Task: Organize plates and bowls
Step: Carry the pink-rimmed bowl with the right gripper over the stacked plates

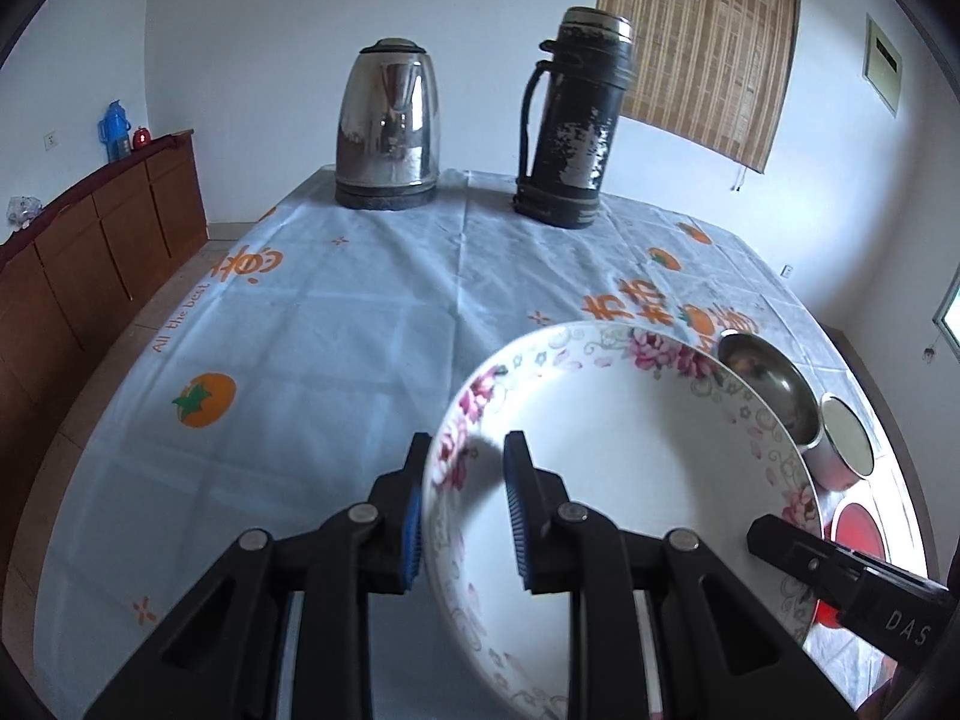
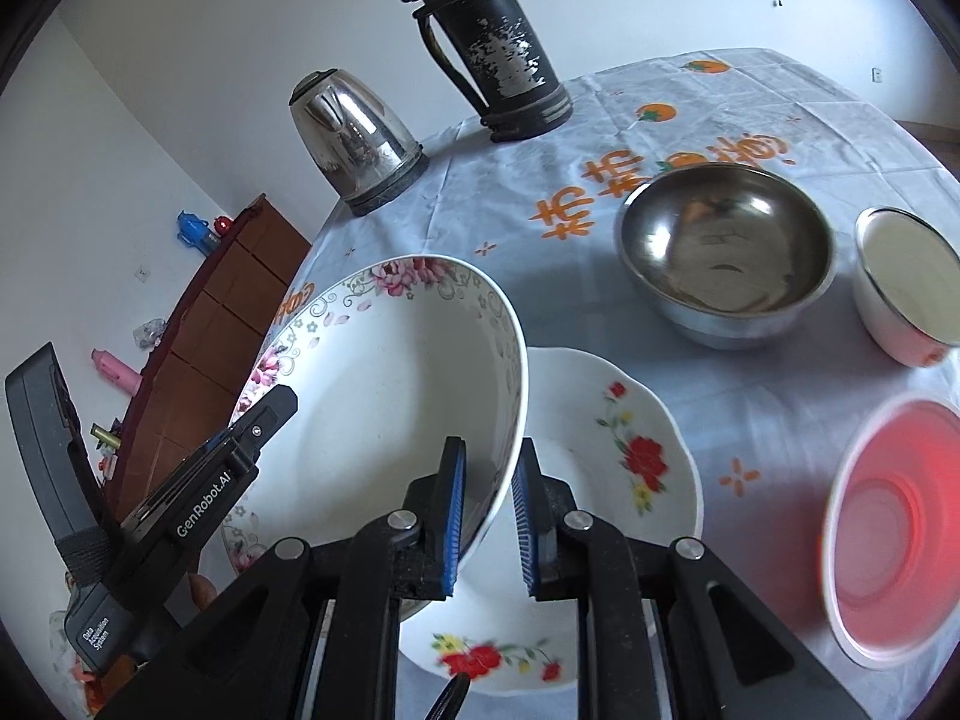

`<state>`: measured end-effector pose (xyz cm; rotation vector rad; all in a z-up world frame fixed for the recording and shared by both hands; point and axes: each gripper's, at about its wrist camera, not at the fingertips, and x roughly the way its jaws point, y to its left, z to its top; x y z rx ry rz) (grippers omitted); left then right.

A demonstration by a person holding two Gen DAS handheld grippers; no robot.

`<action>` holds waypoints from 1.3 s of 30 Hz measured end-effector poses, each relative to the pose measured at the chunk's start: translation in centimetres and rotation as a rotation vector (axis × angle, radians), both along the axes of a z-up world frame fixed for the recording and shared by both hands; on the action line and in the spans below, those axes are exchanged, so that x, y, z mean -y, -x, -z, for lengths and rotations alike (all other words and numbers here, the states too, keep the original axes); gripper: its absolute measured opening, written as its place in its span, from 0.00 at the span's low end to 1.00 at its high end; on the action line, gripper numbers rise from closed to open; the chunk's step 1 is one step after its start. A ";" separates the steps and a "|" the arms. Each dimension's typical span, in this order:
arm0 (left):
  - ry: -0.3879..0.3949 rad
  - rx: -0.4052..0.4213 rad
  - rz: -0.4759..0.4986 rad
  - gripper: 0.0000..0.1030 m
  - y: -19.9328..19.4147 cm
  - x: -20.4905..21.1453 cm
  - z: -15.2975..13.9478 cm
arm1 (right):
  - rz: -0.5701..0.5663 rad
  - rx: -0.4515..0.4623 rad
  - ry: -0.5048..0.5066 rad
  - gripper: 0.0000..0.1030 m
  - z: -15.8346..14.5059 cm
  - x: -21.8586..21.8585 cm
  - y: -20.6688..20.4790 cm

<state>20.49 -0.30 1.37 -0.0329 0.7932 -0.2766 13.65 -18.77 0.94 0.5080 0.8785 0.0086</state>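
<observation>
A large white bowl (image 1: 630,480) with pink flowers on its rim hangs tilted above the table, held from both sides. My left gripper (image 1: 465,480) is shut on the bowl's left rim, one blue pad inside and one outside. My right gripper (image 2: 489,480) is shut on the opposite rim of the bowl (image 2: 384,396) in the same way. Beneath the bowl's right edge lies a white plate (image 2: 606,444) with red flowers. A steel bowl (image 2: 726,252), a small white enamel cup (image 2: 906,288) and a red-lined bowl (image 2: 894,534) stand to the right.
A steel kettle (image 1: 390,126) and a worn black thermos (image 1: 570,120) stand at the far end of the table, on a pale blue cloth (image 1: 300,330) with orange prints. A brown sideboard (image 1: 90,240) runs along the left wall.
</observation>
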 end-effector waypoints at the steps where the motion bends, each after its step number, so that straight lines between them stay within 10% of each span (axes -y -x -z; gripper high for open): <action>1: 0.000 -0.002 0.004 0.21 0.4 0.3 0.1 | 0.006 0.002 -0.002 0.17 0.0 0.3 0.6; 39: -0.016 -0.078 0.030 0.21 2.9 3.6 4.2 | 0.022 -0.005 0.134 0.18 3.7 2.6 4.6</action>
